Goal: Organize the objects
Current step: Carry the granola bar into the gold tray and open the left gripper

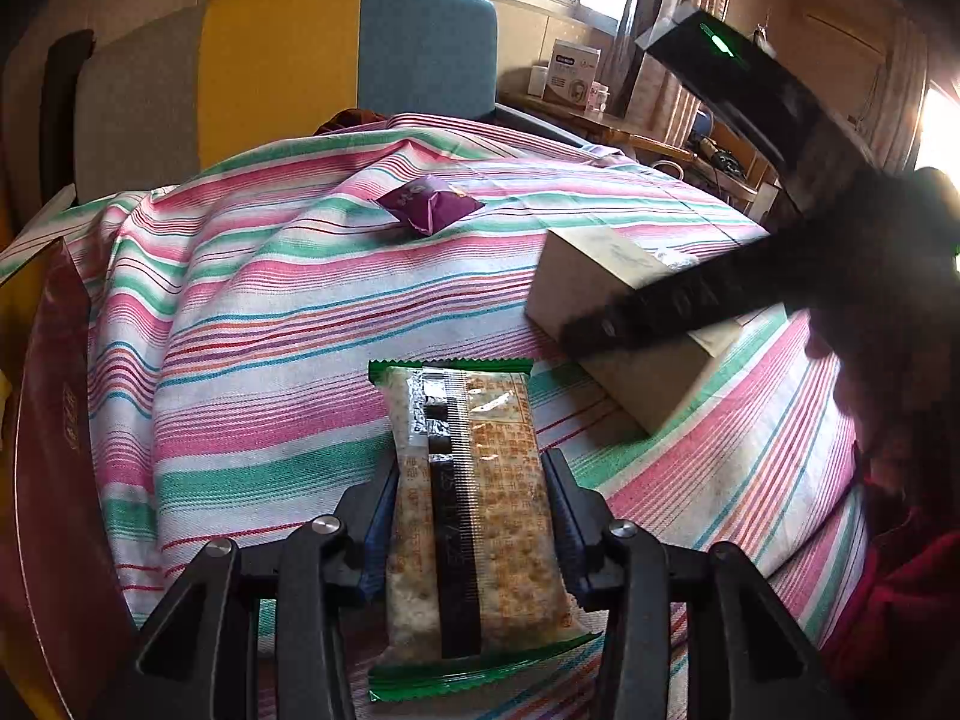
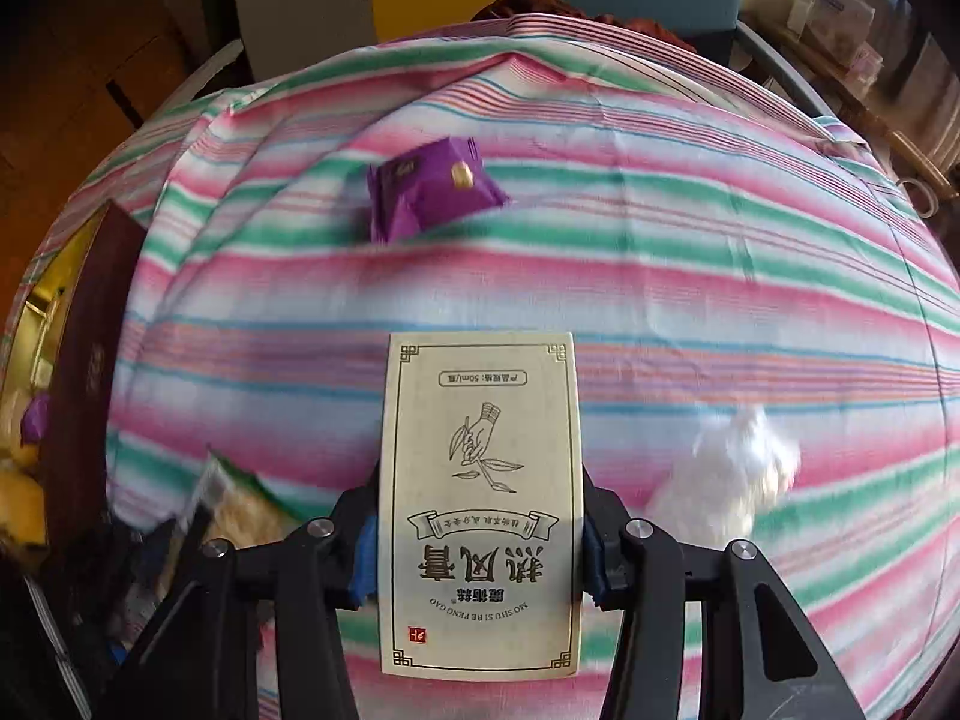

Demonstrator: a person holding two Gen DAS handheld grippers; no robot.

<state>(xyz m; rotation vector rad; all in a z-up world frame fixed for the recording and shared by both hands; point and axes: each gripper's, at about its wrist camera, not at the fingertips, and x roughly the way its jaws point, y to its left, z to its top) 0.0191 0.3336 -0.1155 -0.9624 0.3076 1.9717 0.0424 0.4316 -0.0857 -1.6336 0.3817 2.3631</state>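
Observation:
My left gripper (image 1: 471, 462) is shut on a clear cracker packet with green ends (image 1: 474, 516), its pads pressing both long sides above the striped cloth (image 1: 270, 312). My right gripper (image 2: 480, 492) is shut on a cream box printed with a hand-and-leaf drawing (image 2: 480, 420). In the left wrist view the same box (image 1: 594, 276) sits at the right with a black finger (image 1: 672, 300) across it. A purple snack packet (image 1: 429, 204) lies further back on the cloth, and the right wrist view shows it too (image 2: 429, 192). The cracker packet (image 2: 240, 498) appears blurred at lower left.
A dark red box (image 1: 54, 420) with yellow items inside stands open at the left edge. A blurred white crumpled thing (image 2: 732, 474) lies right of the cream box. Behind the bed are a yellow and blue chair back (image 1: 348, 60) and a cluttered side table (image 1: 570, 72). A red sleeve (image 1: 900, 600) is at right.

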